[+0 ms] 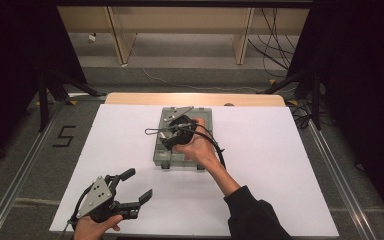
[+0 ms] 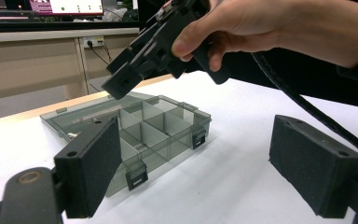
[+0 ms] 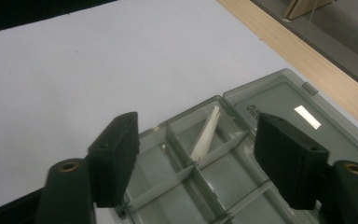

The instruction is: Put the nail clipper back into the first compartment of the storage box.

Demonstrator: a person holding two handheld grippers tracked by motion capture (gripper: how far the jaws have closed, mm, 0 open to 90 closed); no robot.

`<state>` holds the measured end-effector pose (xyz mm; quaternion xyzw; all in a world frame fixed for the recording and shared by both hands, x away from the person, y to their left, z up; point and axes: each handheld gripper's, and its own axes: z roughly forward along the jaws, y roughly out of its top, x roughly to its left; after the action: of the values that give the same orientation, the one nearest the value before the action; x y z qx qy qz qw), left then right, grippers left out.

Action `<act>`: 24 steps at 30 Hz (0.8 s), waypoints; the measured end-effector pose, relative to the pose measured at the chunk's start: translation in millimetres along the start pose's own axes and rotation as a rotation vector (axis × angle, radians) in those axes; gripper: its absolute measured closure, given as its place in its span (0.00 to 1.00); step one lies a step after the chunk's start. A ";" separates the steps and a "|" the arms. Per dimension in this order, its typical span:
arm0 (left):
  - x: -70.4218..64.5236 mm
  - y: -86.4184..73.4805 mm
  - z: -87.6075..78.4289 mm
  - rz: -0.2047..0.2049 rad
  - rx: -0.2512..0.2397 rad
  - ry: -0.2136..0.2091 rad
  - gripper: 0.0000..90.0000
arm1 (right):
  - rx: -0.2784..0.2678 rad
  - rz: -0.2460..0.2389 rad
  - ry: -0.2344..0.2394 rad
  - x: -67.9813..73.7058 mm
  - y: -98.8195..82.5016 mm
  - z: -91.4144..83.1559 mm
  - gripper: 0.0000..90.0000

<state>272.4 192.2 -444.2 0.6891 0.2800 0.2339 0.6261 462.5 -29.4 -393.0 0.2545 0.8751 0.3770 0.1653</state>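
A clear grey compartment box [image 1: 161, 158] lies on the white sheet mid-table, its lid [image 3: 284, 109] laid open toward the far side. A slim white piece [image 3: 206, 133] leans inside one compartment, resting over a divider. My right gripper [image 1: 170, 136], held in a hand, hovers just above the box [image 3: 168, 186]; its jaws stand open around nothing [image 3: 200, 161]. My left gripper [image 1: 139, 184] waits near the front left corner of the sheet, jaws open and empty [image 2: 205, 163], facing the box [image 2: 168, 130] and the right gripper [image 2: 144, 56].
The white sheet [image 1: 280, 165] covers most of the wooden table [image 1: 195, 98]. Metal rails run along both sides of the table. Stand legs [image 1: 55, 85] and cables [image 1: 275, 45] occupy the floor beyond. A desk with a monitor [image 2: 65, 7] stands behind.
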 end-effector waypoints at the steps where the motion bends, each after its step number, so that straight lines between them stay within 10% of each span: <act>1: -0.1 -0.1 -0.1 0.001 0.001 -0.001 0.18 | 0.006 0.008 0.018 0.0 0.0 -2.3 0.32; 24: 0.0 -0.7 0.4 -0.005 0.005 0.005 0.18 | -0.083 -0.045 0.003 9.2 -13.7 -50.7 0.22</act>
<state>272.5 192.0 -445.0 0.6893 0.2839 0.2337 0.6243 426.2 -61.4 -370.5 0.2272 0.8645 0.4096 0.1825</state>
